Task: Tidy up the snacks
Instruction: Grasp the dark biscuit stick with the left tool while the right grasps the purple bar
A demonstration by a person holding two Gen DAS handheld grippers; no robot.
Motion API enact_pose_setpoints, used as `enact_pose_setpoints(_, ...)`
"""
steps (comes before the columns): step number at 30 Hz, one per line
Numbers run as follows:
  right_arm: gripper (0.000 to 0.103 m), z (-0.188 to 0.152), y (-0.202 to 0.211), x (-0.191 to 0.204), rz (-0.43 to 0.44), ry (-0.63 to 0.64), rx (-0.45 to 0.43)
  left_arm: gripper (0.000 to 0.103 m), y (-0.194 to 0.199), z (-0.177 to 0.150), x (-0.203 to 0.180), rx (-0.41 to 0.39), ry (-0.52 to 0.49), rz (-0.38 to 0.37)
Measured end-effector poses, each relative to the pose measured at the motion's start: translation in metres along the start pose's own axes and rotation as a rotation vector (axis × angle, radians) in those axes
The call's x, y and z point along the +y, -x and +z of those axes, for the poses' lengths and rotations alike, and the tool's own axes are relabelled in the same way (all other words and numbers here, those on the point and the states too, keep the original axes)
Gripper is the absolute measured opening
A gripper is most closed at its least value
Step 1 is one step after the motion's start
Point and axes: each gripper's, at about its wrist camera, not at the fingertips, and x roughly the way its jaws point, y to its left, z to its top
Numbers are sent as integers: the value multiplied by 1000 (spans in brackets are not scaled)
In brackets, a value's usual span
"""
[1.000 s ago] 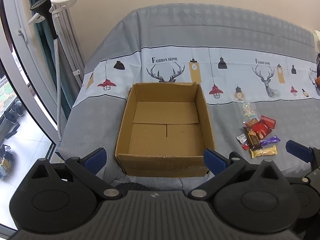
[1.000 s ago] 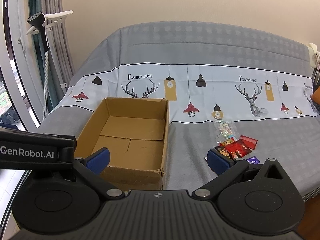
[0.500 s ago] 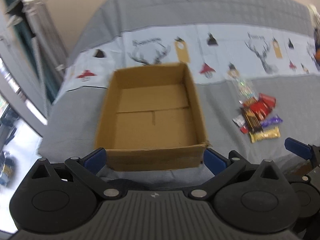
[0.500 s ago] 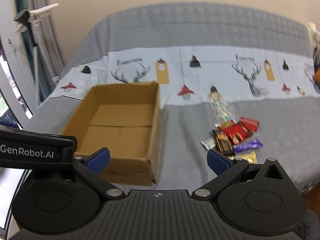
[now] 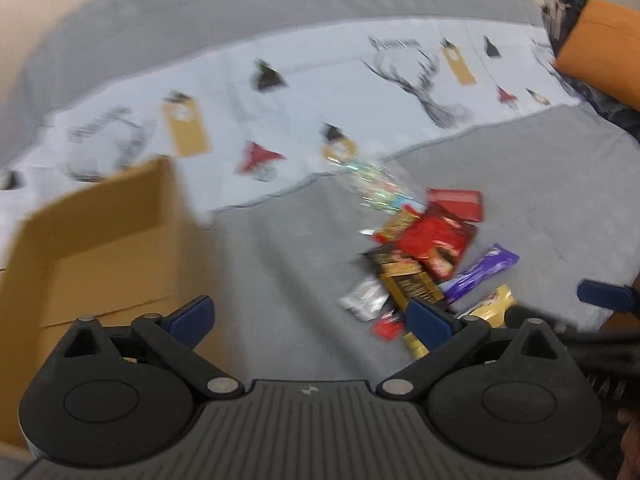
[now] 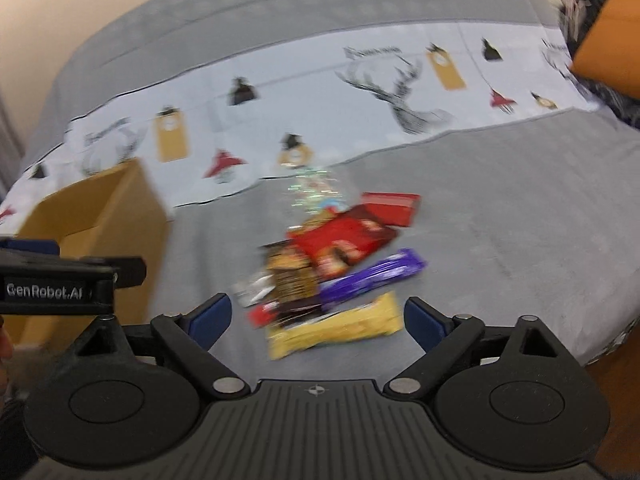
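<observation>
A pile of snack packets (image 6: 340, 264) lies on the grey bed cover: a red packet (image 6: 344, 240), a purple bar (image 6: 372, 274), a yellow bar (image 6: 340, 330), a dark brown bar (image 6: 294, 280) and a clear candy bag (image 6: 310, 190). The pile also shows in the left wrist view (image 5: 424, 256). An open, empty cardboard box (image 5: 92, 240) stands to its left and shows in the right wrist view (image 6: 100, 216). My right gripper (image 6: 318, 316) is open just in front of the yellow bar. My left gripper (image 5: 308, 316) is open, over bare cover between box and pile.
The bed (image 6: 500, 220) has a white band printed with deer and lamps. An orange and dark patterned cushion (image 5: 600, 56) lies at the far right. The bed's front edge (image 6: 616, 340) drops off at the lower right.
Both grippers have swung right and moved closer to the snack pile. The box has slid to the left edge of both views. Both views are blurred by the motion.
</observation>
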Motion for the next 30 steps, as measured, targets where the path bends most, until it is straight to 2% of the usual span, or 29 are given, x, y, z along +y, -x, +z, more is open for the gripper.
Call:
enact_pose_setpoints(1,90,4,-12,-14,2,-23,2,84,-19,3,-6,21,11,-48)
enact_pose_setpoints(3,84,12,-37,-45,3,-96,24,74,-58,9,-13,93,61,-144)
enact_pose_setpoints(5,79,17,-62,-71,20,-173,65,72,-89,13,-17,133,117,-213)
enact_pose_setpoints(6,71,18,-74,-80,27,-211,95,72,-105,14,-19,137,146,-244)
enact_pose_setpoints(8,61,17,-97,-97,55,-307,165,72,-127,14,-21,150,189,-269)
enact_pose_setpoints(10,59,17,-112,-97,63,-327,208,70,-147,12,-23,190,211,-294)
enact_pose_setpoints(12,56,19,-121,-95,85,-358,191,66,-154,11,-25,168,188,-278)
enact_pose_setpoints(14,56,22,-134,-92,110,-359,195,51,-153,13,-28,141,140,-295)
enact_pose_setpoints(16,56,25,-149,-85,97,-326,223,43,-151,16,-26,127,107,-313)
enact_pose_setpoints(17,42,28,-151,-81,89,-292,204,36,-148,16,-24,117,97,-309)
enact_pose_setpoints(18,28,30,-152,-78,79,-267,196,23,-144,17,-21,105,88,-295)
enact_pose_setpoints(19,25,32,-152,-78,85,-259,186,15,-140,18,-18,104,85,-284)
enact_pose_setpoints(21,17,37,-140,-80,91,-259,119,16,-130,19,-9,96,97,-290)
enact_pose_setpoints(23,15,44,-121,-80,73,-224,18,16,-119,18,-6,70,80,-291)
enact_pose_setpoints(25,15,48,-111,-82,54,-202,-41,16,-116,15,-11,71,29,-266)
enact_pose_setpoints(28,15,49,-116,-88,44,-206,-14,16,-130,5,-17,144,3,-283)
enact_pose_setpoints(30,15,48,-122,-84,32,-156,13,16,-136,0,-24,132,-34,-260)
